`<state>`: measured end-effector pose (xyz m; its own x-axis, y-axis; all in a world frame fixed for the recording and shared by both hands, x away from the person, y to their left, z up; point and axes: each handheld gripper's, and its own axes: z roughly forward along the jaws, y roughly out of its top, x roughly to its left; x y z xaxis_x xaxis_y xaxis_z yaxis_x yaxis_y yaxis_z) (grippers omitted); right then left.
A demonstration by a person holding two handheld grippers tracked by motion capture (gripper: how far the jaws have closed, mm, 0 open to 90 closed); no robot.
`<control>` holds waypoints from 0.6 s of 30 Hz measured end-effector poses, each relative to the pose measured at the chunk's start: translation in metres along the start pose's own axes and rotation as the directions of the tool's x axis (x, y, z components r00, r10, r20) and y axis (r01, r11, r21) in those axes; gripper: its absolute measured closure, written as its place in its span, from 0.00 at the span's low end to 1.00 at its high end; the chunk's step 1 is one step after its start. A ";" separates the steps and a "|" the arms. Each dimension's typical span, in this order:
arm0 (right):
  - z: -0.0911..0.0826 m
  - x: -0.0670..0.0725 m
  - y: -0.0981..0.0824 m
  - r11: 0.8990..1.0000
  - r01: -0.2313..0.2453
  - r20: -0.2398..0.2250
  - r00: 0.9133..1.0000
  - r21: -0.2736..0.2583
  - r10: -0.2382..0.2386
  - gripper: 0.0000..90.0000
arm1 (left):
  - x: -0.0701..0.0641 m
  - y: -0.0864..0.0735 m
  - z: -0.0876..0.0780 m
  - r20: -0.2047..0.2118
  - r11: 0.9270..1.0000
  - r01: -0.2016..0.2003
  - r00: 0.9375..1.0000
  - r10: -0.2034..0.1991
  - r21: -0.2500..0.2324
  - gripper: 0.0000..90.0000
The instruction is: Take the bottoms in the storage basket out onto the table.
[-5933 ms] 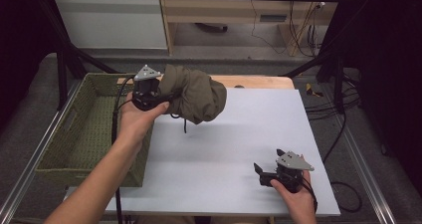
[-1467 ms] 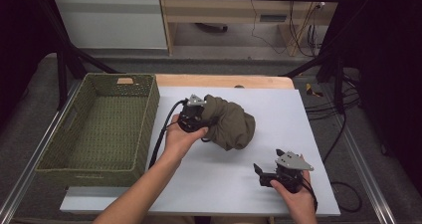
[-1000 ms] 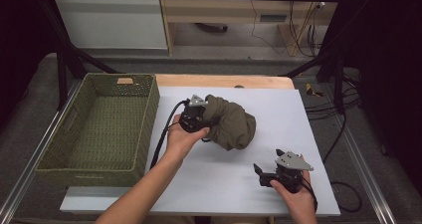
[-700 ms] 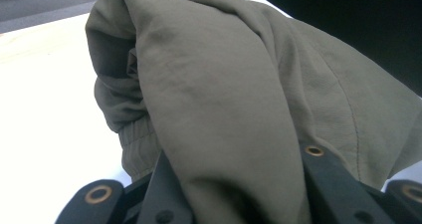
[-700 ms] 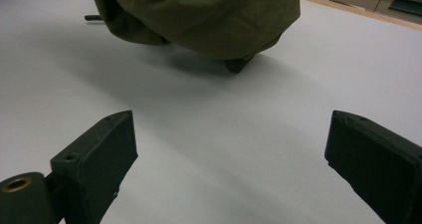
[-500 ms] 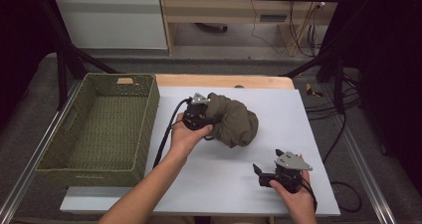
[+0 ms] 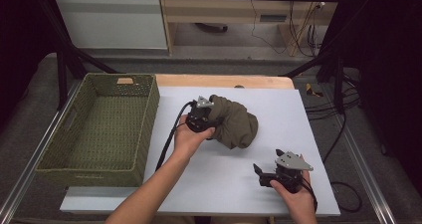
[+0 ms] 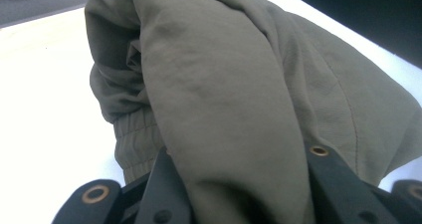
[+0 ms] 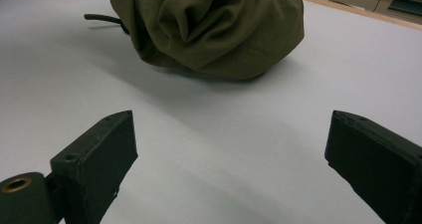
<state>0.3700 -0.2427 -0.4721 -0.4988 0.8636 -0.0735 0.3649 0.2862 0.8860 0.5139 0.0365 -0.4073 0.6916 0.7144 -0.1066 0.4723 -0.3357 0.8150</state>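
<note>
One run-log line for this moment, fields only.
left gripper: shut on olive garment | right gripper: open, holding nothing | garment: bunched on white table | basket: left of the garment

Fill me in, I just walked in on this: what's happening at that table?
A person is working with two handheld tools. The left claw is clamped on a bunched olive-green garment that sits mid-table on the white mat. The right claw rests near the front edge, open and holding nothing, pointed at the bundle. A green woven basket stands at the left side.
</note>
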 end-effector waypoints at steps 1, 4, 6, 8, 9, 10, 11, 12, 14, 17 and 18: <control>0.000 0.000 0.000 1.000 0.000 0.000 1.000 0.000 0.000 0.07 | 0.000 0.000 0.000 0.000 1.000 -0.002 1.000 0.002 0.001 0.77; 0.000 0.000 0.000 1.000 -0.001 -0.001 1.000 0.001 0.001 0.07 | 0.000 -0.001 0.001 -0.004 1.000 -0.006 1.000 0.006 0.004 0.77; 0.000 0.001 0.000 1.000 -0.001 -0.001 1.000 0.002 0.001 0.07 | 0.000 -0.002 0.002 -0.006 1.000 -0.010 1.000 0.010 0.008 0.77; 0.000 0.000 0.000 1.000 0.002 0.000 1.000 0.001 -0.002 0.07 | 0.000 -0.003 0.003 -0.007 1.000 -0.006 1.000 0.006 0.007 0.76; 0.000 0.000 0.000 1.000 0.001 0.000 1.000 0.000 -0.001 0.07 | 0.000 -0.004 0.003 -0.001 1.000 0.001 1.000 -0.001 0.008 0.76; 0.000 0.000 0.000 1.000 0.001 0.000 1.000 0.000 -0.001 0.07 | 0.000 -0.005 0.004 -0.001 1.000 0.002 1.000 -0.002 0.008 0.76; 0.000 0.000 0.000 1.000 0.001 0.000 1.000 0.001 -0.001 0.07 | 0.000 -0.006 0.004 -0.002 1.000 0.001 1.000 -0.001 0.009 0.76; 0.000 0.000 0.000 1.000 0.001 0.000 1.000 0.001 -0.001 0.07 | 0.000 -0.007 0.004 -0.002 1.000 0.003 1.000 -0.003 0.010 0.76; 0.000 0.001 0.000 1.000 0.000 0.000 1.000 0.002 0.000 0.07 | 0.001 -0.009 0.005 -0.001 1.000 0.013 1.000 -0.013 0.009 0.75; 0.000 0.000 0.000 1.000 0.002 0.000 1.000 0.003 -0.002 0.07 | 0.001 -0.011 0.005 -0.001 1.000 0.015 1.000 -0.015 0.006 0.75; 0.000 0.000 0.000 1.000 0.003 0.000 1.000 0.002 -0.003 0.07 | 0.001 -0.012 0.006 -0.002 1.000 0.014 1.000 -0.014 0.006 0.75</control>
<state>0.3700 -0.2424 -0.4721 -0.4997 0.8629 -0.0758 0.3649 0.2891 0.8850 0.5121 0.0376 -0.4203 0.6837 0.7203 -0.1169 0.4854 -0.3294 0.8099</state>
